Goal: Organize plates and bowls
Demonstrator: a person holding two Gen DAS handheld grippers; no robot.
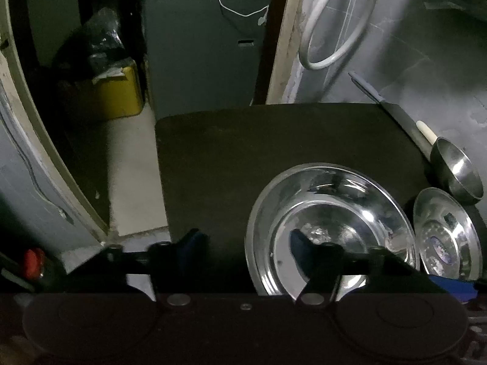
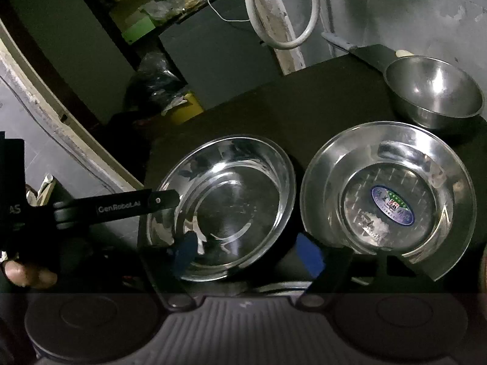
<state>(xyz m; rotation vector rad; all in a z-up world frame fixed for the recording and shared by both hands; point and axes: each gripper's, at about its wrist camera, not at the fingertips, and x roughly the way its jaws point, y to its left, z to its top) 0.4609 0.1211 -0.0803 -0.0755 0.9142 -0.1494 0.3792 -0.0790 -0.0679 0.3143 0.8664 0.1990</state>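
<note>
On a dark mat [image 2: 243, 112] three steel dishes are laid: a deep plate [image 2: 225, 206] at the left, a labelled plate [image 2: 389, 194] (a blue oval sticker is seen in its middle) just beside it at the right, and a small bowl [image 2: 435, 91] behind the labelled plate, near the mat's far right corner.

The left gripper [image 1: 248, 241] is held low over the near left rim of the deep plate. Its jaws stand apart, one blue pad over the bare mat and the other over the plate's inside; whether the rim is touched cannot be told.

The right gripper [image 2: 246, 249] is held at the near edge, between the two plates. Its jaws are apart too: one pad is seen over the deep plate's inside, the other in the gap beside the labelled plate. Nothing is clamped.
</note>
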